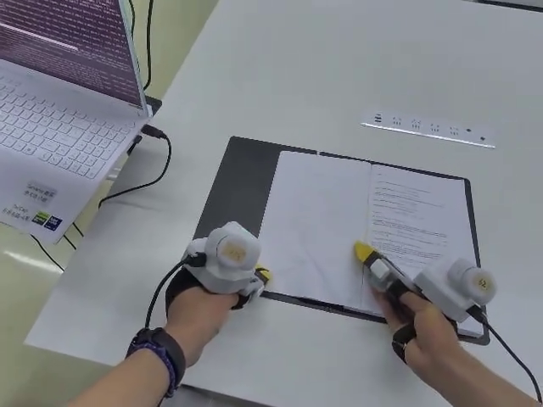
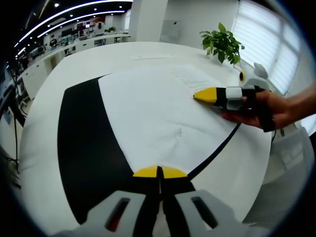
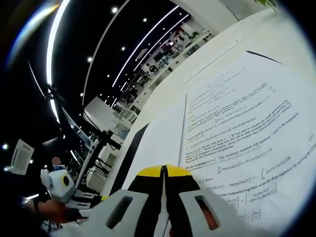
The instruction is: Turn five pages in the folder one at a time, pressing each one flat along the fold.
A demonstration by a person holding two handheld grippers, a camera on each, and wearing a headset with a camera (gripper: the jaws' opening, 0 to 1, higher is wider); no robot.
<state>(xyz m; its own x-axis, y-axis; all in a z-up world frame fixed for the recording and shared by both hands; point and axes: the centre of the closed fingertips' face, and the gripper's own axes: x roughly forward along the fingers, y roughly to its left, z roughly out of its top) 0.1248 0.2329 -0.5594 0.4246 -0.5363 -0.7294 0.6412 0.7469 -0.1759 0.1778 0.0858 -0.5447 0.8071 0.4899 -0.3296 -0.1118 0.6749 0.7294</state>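
A black folder (image 1: pixel 237 182) lies open on the white table, with a blank white page (image 1: pixel 314 225) on the left and a printed page (image 1: pixel 420 220) on the right. My left gripper (image 1: pixel 262 275) is shut, and its yellow tips (image 2: pixel 159 172) rest at the blank page's near edge (image 2: pixel 163 123). My right gripper (image 1: pixel 363 252) is shut too, with its yellow tips (image 3: pixel 163 171) pressed on the paper at the fold, near the bottom. The printed page (image 3: pixel 237 128) stretches away from them. The right gripper (image 2: pixel 205 95) lies on the page in the left gripper view.
An open laptop (image 1: pixel 59 110) stands at the far left, its black cable (image 1: pixel 157 170) curling toward the folder. A white socket strip (image 1: pixel 428 130) lies behind the folder. The table's near edge (image 1: pixel 280 394) runs just below my hands. A potted plant (image 2: pixel 222 44) stands at the back.
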